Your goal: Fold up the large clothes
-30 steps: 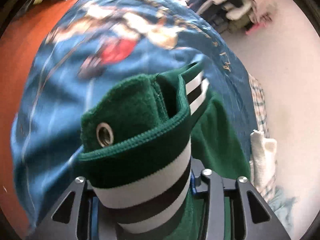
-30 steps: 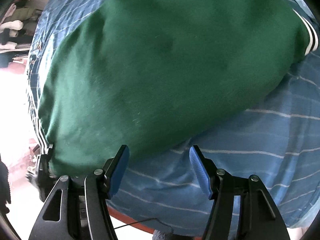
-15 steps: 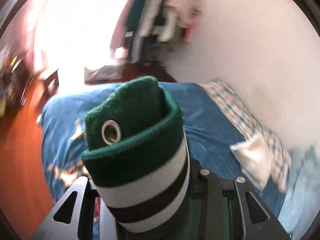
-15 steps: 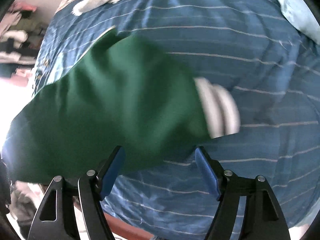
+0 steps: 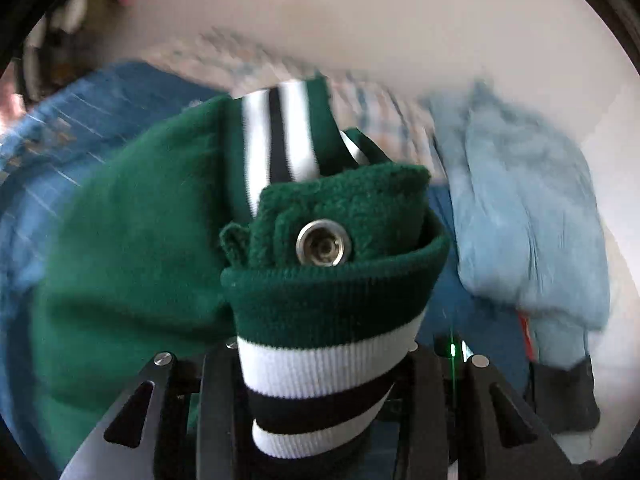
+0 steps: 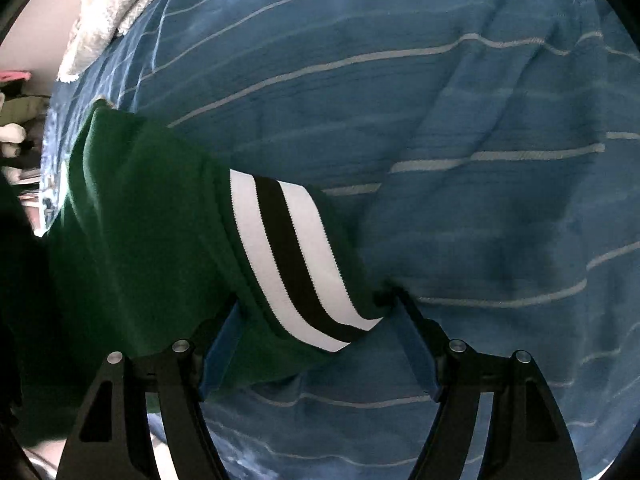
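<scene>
Green jacket [image 5: 132,248] (no readable label) clamped in left gripper [image 5: 320,392] jaws; right gripper [image 6: 316,344] jaws apart.

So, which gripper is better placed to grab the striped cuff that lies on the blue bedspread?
Probably the right gripper: its jaws are open, with the striped cuff between them on the bedspread. The left gripper is already shut on another striped band of the green garment.
</scene>
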A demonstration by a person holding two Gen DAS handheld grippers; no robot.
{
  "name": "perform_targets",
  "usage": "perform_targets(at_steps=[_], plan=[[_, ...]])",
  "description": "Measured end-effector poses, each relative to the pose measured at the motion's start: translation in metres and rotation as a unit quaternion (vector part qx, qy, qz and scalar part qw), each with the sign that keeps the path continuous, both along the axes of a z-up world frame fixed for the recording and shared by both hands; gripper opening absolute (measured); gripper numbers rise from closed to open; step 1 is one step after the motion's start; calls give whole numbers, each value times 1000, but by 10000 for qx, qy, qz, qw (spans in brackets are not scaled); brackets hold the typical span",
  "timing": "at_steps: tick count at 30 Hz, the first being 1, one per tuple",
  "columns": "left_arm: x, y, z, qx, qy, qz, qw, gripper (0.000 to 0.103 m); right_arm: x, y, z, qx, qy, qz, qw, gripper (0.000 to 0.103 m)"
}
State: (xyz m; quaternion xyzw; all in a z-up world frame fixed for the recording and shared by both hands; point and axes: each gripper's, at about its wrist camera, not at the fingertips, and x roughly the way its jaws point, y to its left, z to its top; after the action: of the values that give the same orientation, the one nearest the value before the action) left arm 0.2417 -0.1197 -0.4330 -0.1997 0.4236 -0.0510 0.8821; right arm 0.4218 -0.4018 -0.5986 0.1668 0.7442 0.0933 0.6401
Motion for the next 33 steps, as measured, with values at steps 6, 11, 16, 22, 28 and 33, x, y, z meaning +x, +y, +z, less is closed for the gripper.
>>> perform_targets(at_steps=[6, 11, 16, 22, 28, 33], plan=[[28, -36, -78, 245, 1105, -185, 9934, 32, 0, -14, -4, 331, 225, -21, 9992, 76], [30, -41, -54, 572, 1674, -256, 9839, 40, -3, -23, 21, 480, 192, 45, 9987, 76], [21, -29, -22, 545, 1766, -112, 9827, 53, -6, -46, 56, 743, 32, -231, 9970, 77], [21, -28, -9, 540, 1842, -324, 9809, 68, 5, -71, 88, 833, -191, -345, 9957, 79], [-14, 25, 25, 463, 1551, 695, 9844, 82, 28, -76, 102, 1316, -288, -336, 9903, 79], [-74, 102, 4, 2020, 1948, 1945, 9399, 83, 41, -32, 109, 1978, -246, 107, 9799, 79]])
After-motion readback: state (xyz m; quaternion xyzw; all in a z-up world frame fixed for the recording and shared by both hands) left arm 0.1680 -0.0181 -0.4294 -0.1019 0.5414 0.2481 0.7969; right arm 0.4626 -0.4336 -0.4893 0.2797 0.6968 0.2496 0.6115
